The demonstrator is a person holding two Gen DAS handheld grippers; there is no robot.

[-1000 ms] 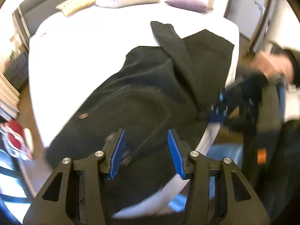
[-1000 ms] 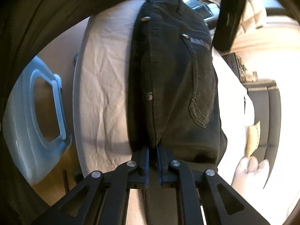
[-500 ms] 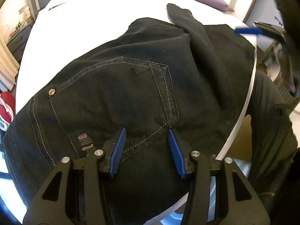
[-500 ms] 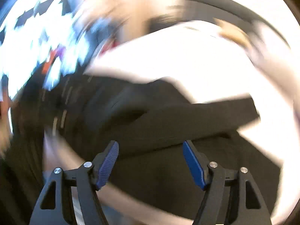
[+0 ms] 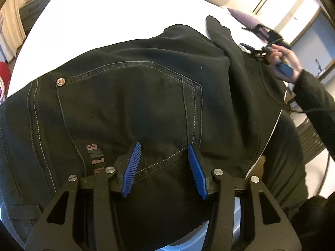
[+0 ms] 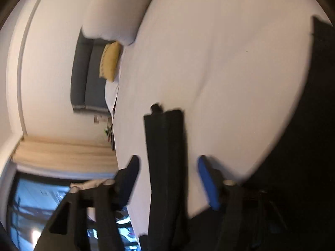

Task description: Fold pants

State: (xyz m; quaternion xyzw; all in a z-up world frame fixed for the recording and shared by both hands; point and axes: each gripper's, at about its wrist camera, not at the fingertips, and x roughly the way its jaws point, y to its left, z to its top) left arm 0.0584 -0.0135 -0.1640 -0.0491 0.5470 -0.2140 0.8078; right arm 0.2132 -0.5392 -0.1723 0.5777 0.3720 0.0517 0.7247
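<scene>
The black pants [image 5: 129, 104] lie on the white bed [image 5: 104, 21], seat side up with a back pocket showing and a leg end sticking up at the far right. My left gripper [image 5: 164, 161] is open and empty, low over the pocket near the waistband. My right gripper [image 6: 169, 169] is open; a narrow black strip of the pants [image 6: 165, 150] runs between its fingers, not clamped. It also shows in the left wrist view [image 5: 253, 48], held in a hand over the pants' far right side. More pants fabric [image 6: 314, 136] fills the right of that view.
White bedding and a purple pillow [image 5: 242, 16] lie at the far end of the bed. A grey sofa with a yellow cushion [image 6: 110, 60] stands by the wall. A light blue bin rim [image 5: 235, 211] shows below the bed's near edge.
My right gripper let go of the pants' leg fold, opened and swung up over the far right of the pants. My left gripper moved closer over the back pocket, still open.
</scene>
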